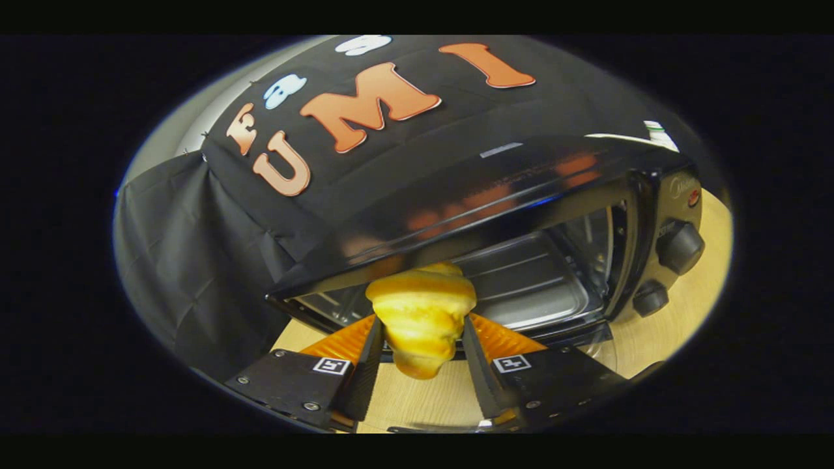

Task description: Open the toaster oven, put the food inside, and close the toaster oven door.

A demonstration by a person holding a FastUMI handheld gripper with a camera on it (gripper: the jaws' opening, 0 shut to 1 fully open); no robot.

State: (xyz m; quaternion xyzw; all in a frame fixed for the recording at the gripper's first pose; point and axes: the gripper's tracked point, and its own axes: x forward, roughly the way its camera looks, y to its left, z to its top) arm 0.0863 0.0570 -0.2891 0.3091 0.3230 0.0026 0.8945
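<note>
The gripper (422, 329) is clamped on a croissant (421, 317) just before the open toaster oven (521, 215).

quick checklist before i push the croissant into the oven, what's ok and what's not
1. Grip: gripper has both fingers pressed on the croissant: ok.
2. Toaster oven door open, lying flat in front: ok.
3. Tray inside bare where visible: ok.
4. Croissant in line with the opening, just ahead of it: ok.
5. Clearance under the oven's top edge: cannot tell.
6. Knobs off to the side of the path: ok.
</note>
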